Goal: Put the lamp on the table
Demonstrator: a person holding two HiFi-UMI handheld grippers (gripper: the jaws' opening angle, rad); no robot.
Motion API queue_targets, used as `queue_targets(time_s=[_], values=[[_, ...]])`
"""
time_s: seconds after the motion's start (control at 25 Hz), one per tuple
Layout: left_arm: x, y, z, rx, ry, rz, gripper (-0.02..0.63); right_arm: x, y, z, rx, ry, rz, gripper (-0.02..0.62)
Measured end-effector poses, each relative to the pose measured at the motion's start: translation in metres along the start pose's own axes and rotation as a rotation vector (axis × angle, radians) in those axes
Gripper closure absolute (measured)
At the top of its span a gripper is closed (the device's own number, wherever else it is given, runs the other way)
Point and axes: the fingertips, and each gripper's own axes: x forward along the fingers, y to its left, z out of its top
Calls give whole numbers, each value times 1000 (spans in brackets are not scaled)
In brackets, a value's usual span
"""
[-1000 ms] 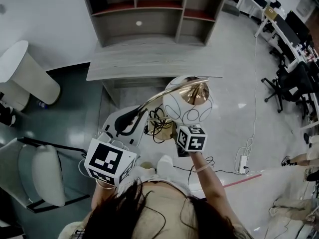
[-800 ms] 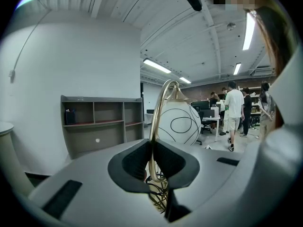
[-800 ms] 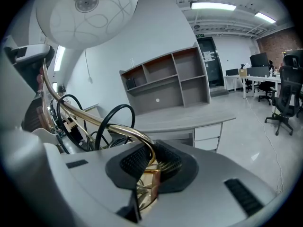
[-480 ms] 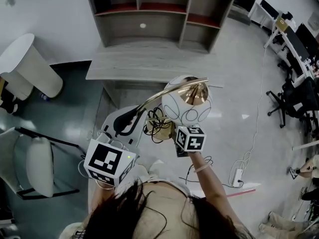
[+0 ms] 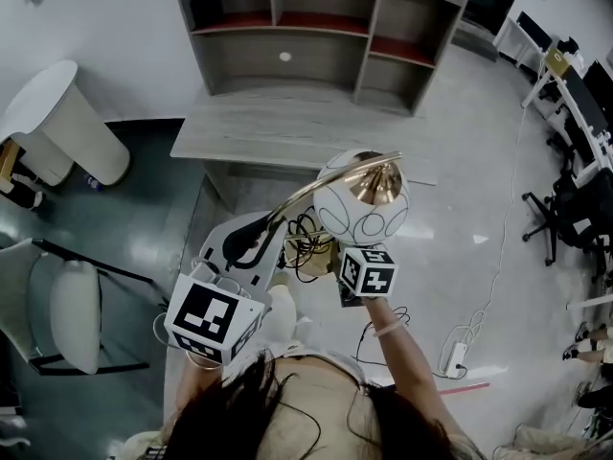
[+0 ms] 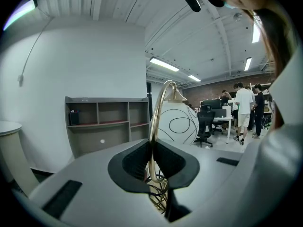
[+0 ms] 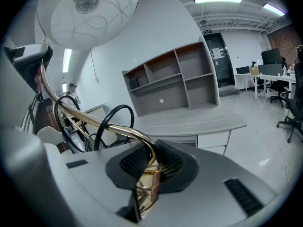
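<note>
I hold the lamp in the air in front of the grey table (image 5: pixel 287 134). Its white globe shade (image 5: pixel 362 204) has black line markings and a brass cap, and a curved brass stem (image 5: pixel 302 195) runs down to the left. My left gripper (image 5: pixel 257 230) is shut on the lower part of that stem (image 6: pixel 152 126), with the globe (image 6: pixel 177 123) beyond its jaws. Below the shade, my right gripper (image 5: pixel 330 257) is shut on the brass wire base (image 7: pixel 149 174). The shade (image 7: pixel 87 13) hangs above it, and the black cord (image 7: pixel 102 119) loops beside the jaws.
A grey shelf unit (image 5: pixel 316 27) stands on the back of the table. To the left are a white round pedestal table (image 5: pixel 62 127) and a chair (image 5: pixel 72 329). A power strip (image 5: pixel 450 357) and its cable lie on the floor at the right, with office chairs (image 5: pixel 565 204) beyond.
Both grippers keep their hold on the lamp. The table and shelf have shifted slightly right and down in the head view; the lamp sits about where it was.
</note>
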Motion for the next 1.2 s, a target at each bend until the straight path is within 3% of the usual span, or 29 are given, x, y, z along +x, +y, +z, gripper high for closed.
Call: queue_targets(time_s=[1.2], values=[[113,138,13,-2,14,-87,565,144,-19,82,38,17,-67,542]])
